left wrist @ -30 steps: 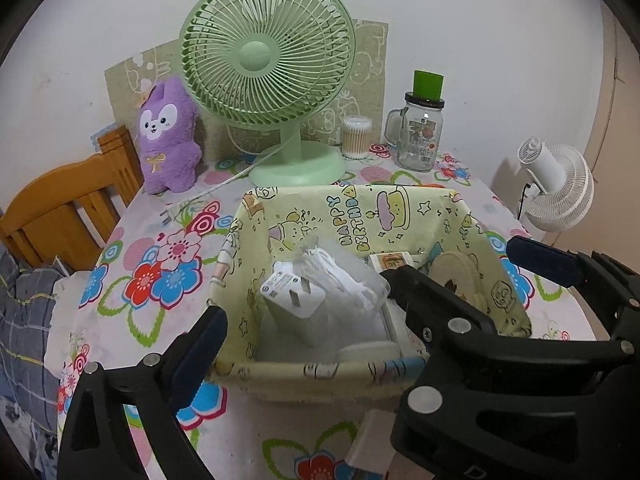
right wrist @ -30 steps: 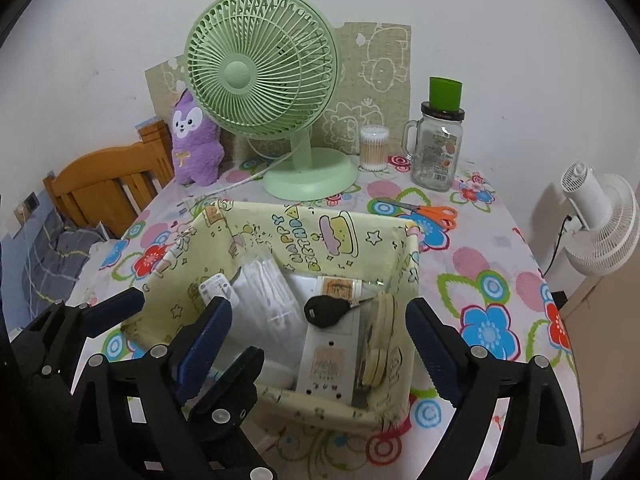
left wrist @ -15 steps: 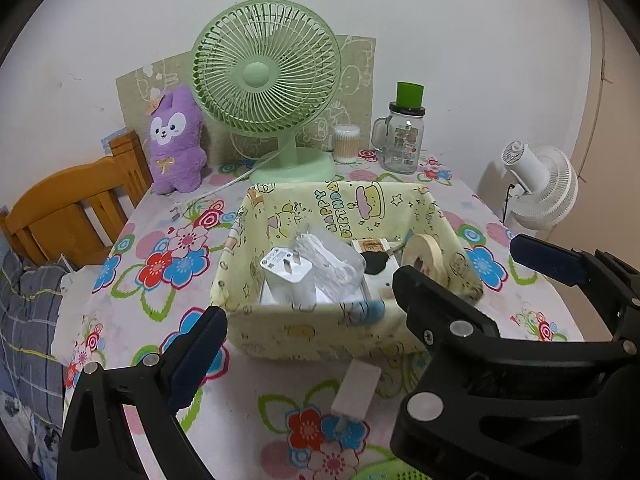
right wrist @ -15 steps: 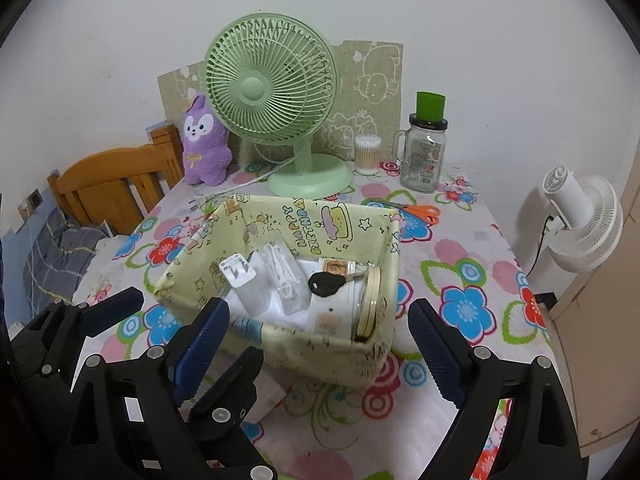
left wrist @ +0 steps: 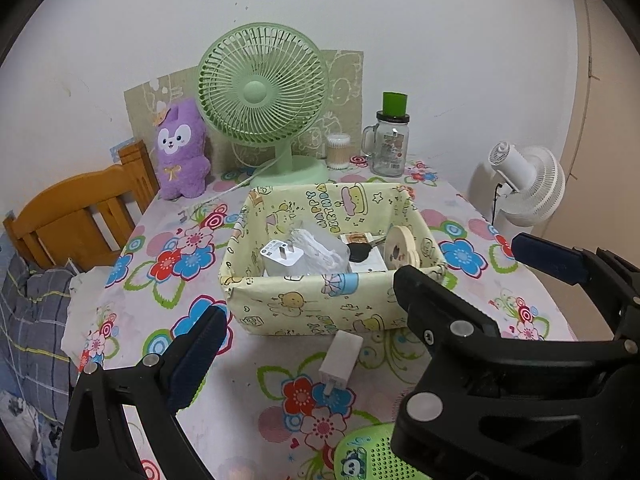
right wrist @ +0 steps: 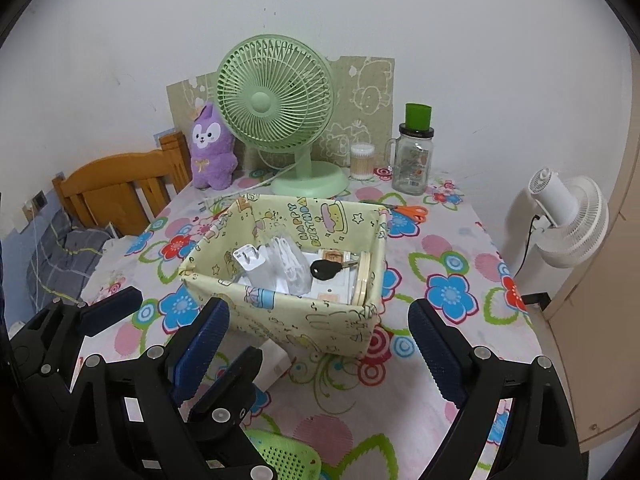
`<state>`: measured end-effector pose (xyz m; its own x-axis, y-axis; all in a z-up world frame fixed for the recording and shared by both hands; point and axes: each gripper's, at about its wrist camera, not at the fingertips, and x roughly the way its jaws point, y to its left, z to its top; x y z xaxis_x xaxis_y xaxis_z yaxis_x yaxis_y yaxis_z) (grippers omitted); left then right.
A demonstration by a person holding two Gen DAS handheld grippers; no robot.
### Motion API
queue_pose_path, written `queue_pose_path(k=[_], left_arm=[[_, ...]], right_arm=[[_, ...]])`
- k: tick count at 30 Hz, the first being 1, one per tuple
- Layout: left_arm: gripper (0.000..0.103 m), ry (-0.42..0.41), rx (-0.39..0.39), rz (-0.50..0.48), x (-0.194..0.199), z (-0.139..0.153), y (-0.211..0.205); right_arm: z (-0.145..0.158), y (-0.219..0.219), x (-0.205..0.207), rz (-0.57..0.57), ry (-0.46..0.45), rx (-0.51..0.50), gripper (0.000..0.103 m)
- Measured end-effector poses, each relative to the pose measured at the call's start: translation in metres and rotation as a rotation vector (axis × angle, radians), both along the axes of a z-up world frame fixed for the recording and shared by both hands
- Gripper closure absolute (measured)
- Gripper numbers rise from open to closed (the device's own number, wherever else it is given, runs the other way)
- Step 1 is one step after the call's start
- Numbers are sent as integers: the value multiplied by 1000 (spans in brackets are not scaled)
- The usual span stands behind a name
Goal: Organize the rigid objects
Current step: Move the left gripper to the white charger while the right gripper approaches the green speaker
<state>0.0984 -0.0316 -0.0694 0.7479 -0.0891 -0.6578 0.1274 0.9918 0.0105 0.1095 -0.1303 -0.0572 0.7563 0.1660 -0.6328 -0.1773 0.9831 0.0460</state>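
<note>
Both wide apart and holding nothing: left claw (left wrist: 360, 312) and right claw (right wrist: 320, 344), low over the flowery tabletop (right wrist: 448, 248); just past them, yellow cloth box (left wrist: 320, 304) near the middle, with a white plug (left wrist: 280, 258), a black key (right wrist: 325, 269), a clear bag (left wrist: 320, 246) and a round wooden piece (left wrist: 402, 246) inside. On the tabletop, close by the box's near wall: small white charger (left wrist: 340, 358). Behind the box: green fan (right wrist: 276, 108), purple plush (right wrist: 212, 146), glass jar (right wrist: 414, 160), orange scissors (right wrist: 408, 212).
</note>
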Motion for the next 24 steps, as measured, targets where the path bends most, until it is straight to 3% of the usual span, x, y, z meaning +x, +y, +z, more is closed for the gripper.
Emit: queue_pose_path(k=[24], left_arm=[[4,29,24,-26,-17,-23,-10]], right_arm=[[-19,-8,-27,-19,22,-22,10]])
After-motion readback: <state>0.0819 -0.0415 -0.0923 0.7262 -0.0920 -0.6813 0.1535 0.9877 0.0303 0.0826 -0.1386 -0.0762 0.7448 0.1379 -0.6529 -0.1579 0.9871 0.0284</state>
